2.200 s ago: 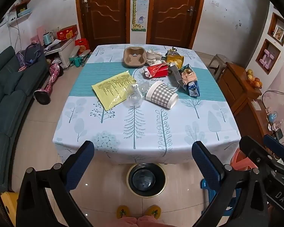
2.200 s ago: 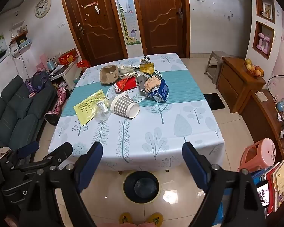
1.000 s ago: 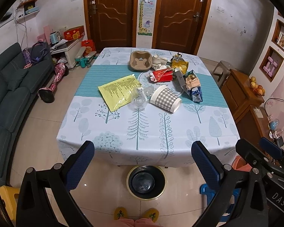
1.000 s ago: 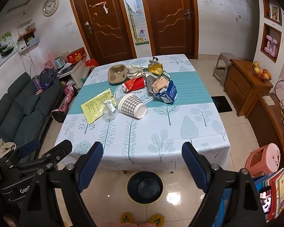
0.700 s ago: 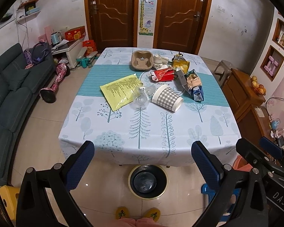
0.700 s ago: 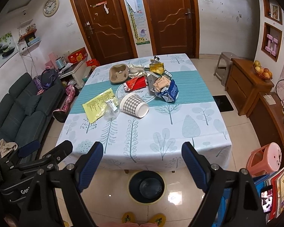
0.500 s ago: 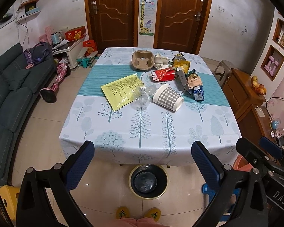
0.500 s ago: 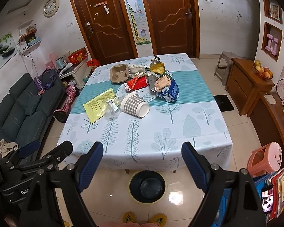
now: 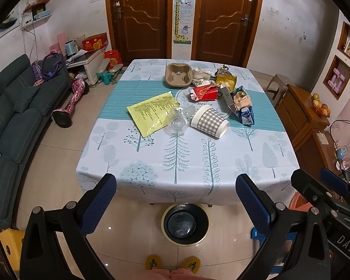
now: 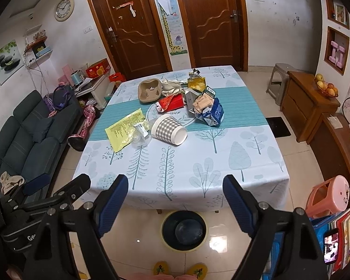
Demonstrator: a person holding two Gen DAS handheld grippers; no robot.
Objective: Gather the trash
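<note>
both grippers, left gripper (image 9: 175, 200) and right gripper (image 10: 175, 196), gape wide, empty; the tipped checked cup (image 9: 209, 123) on the counter (image 9: 221, 163) could roll from a clumsy pinch, missing the bin (image 9: 185, 224).

So on the table (image 9: 151, 163) there's one checked cup (image 9: 209, 122), one yellow sheet (image 9: 151, 113), one cardboard cup tray (image 9: 178, 74), one red wrapper (image 9: 204, 92), plus one bin (image 9: 185, 224) underneath.

Even indoor light, sharp focus, floor glare, strong fisheye vignette.
</note>
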